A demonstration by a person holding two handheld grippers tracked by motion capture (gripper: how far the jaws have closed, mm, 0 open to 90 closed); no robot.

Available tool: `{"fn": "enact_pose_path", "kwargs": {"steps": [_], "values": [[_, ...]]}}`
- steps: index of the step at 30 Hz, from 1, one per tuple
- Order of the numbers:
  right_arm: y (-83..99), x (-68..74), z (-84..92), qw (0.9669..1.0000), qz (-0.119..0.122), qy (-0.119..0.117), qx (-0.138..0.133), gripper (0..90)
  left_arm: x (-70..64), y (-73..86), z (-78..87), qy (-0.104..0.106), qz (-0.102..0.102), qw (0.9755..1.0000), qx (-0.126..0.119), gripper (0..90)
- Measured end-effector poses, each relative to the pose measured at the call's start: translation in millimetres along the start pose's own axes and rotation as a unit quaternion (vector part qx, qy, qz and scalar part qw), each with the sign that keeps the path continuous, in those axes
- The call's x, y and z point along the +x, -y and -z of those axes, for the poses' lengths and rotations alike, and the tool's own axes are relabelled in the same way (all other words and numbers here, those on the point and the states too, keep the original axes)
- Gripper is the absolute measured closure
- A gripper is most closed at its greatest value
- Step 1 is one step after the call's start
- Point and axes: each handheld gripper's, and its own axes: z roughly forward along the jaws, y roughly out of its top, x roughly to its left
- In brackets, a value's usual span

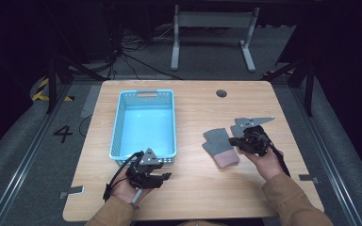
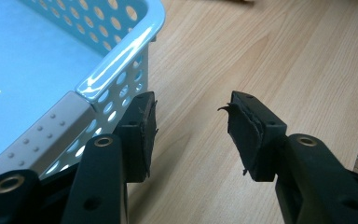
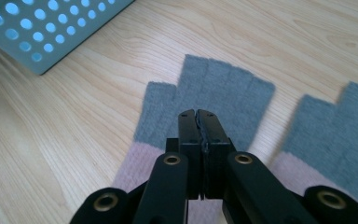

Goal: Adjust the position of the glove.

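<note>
Two grey fingerless gloves with pink cuffs lie on the wooden table to the right of centre. One glove (image 1: 219,145) (image 3: 214,88) lies in full sight; the other glove (image 1: 238,129) (image 3: 335,126) is partly hidden under my right hand. My right gripper (image 1: 234,140) (image 3: 199,114) is shut with its jaws pressed together just over the first glove, and no fabric shows between them. My left gripper (image 1: 165,177) (image 2: 191,121) stands open over bare wood beside the near right corner of a light blue basket (image 1: 143,121) (image 2: 107,70).
The basket, perforated on its sides, is empty and takes up the left middle of the table (image 1: 193,193). A round cable hole (image 1: 221,93) sits near the far edge. Beyond the table stand a white desk frame (image 1: 212,33) and floor cables.
</note>
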Motion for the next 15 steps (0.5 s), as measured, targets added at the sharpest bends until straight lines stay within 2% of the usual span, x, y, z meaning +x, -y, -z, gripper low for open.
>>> {"fn": "enact_pose_path", "kwargs": {"steps": [6, 9, 12, 15], "values": [[-9.4, 8.8, -16.8, 0.9998, 0.013, -0.012, 0.008, 89.1, 0.0, 0.1, 0.0, 0.000, 0.001, 1.0000, -0.001, 52.4], [-13.9, 9.9, -24.0, 0.9997, 0.006, -0.021, 0.013, 89.3, 0.2, -0.3, -0.3, 0.000, 0.002, 1.0000, -0.003, 52.4], [-16.5, 13.4, -29.4, 0.9995, 0.012, -0.023, 0.018, 89.4, 0.1, -0.6, -0.6, 0.001, -0.001, 1.0000, -0.001, 52.7], [-20.9, 20.0, -42.8, 0.9990, 0.024, -0.017, 0.032, 89.4, 0.0, -0.7, -1.0, 0.003, -0.001, 1.0000, -0.001, 52.9]]}}
